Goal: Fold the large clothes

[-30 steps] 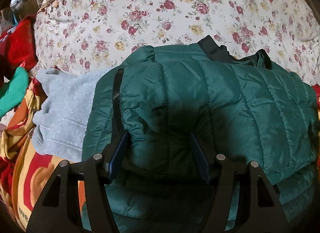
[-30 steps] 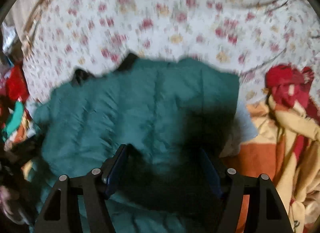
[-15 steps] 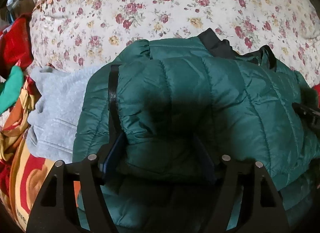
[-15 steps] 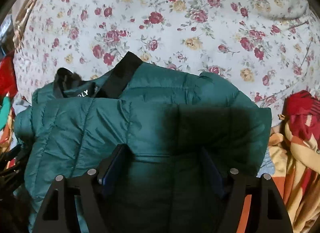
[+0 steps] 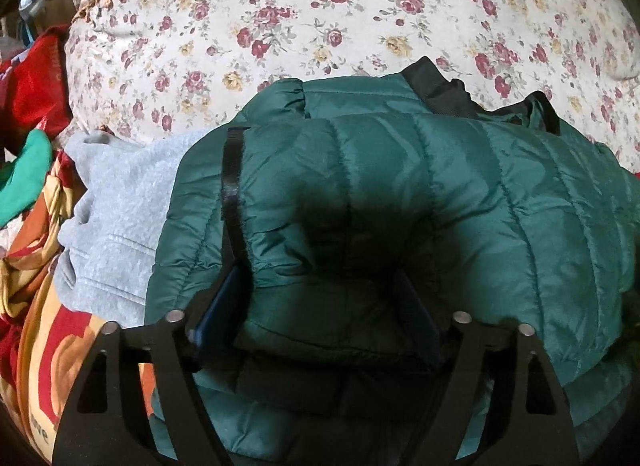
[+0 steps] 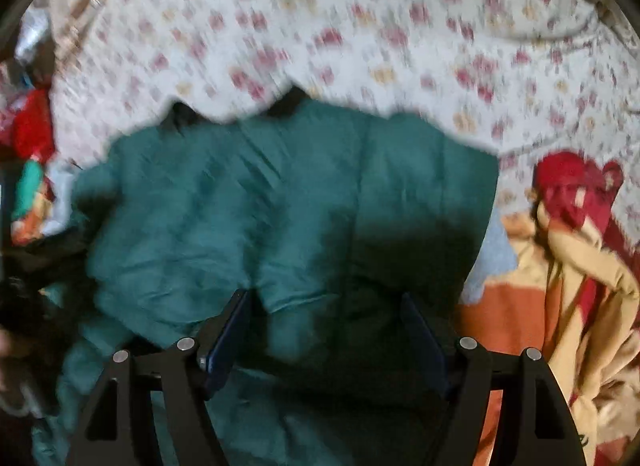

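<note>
A dark green quilted puffer jacket lies folded on a floral bedsheet, its black collar at the far edge. My left gripper is open, its fingers wide apart with the jacket's near fold between them. The jacket also fills the blurred right wrist view. My right gripper is open over the jacket's near edge, jaws wide apart.
A grey sweatshirt lies under the jacket's left side. A red, orange and cream blanket lies at the left, and shows at the right in the right wrist view. Red and green clothes sit at far left.
The left gripper has stayed over the jacket's left fold with a slight shift. The right gripper has pulled back and is moving, so its view is blurred.
</note>
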`<action>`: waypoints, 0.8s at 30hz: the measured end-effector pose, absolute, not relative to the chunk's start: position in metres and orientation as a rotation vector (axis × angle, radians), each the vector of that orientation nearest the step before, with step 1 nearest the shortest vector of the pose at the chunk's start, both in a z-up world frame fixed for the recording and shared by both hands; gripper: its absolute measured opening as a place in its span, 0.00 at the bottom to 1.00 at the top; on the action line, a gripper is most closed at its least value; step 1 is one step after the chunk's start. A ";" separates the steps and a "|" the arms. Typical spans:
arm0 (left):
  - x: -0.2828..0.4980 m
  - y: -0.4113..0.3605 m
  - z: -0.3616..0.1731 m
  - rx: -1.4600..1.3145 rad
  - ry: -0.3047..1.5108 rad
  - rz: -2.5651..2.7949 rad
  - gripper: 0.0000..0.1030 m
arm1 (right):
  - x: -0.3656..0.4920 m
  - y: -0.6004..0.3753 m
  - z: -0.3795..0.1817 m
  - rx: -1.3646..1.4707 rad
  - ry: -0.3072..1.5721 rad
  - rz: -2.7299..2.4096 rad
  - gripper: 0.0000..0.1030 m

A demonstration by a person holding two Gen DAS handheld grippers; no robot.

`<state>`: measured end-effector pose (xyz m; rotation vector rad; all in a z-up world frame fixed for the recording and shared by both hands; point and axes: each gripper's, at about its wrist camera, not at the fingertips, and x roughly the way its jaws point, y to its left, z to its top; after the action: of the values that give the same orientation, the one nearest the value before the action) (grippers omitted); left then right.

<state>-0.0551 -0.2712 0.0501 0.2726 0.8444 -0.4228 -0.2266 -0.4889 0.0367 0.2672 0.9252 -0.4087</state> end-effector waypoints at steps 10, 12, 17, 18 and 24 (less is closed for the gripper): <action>-0.063 -0.238 0.068 0.238 0.865 -0.447 0.78 | -0.251 -0.482 0.072 0.316 0.851 -0.416 0.76; -0.066 -0.232 0.071 0.229 0.872 -0.447 0.78 | -0.259 -0.481 0.078 0.340 0.836 -0.409 0.76; -0.081 -0.221 0.078 0.245 0.851 -0.449 0.78 | -0.267 -0.470 0.079 0.360 0.835 -0.396 0.76; -0.085 -0.219 0.080 0.252 0.844 -0.449 0.78 | -0.268 -0.467 0.078 0.360 0.840 -0.395 0.76; -0.104 -0.207 0.081 0.271 0.836 -0.457 0.78 | -0.275 -0.454 0.076 0.374 0.856 -0.380 0.76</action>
<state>-0.1042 -0.2072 0.0814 0.2714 0.8360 -0.4568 -0.2754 -0.4544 0.0757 0.3738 0.8557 -0.3796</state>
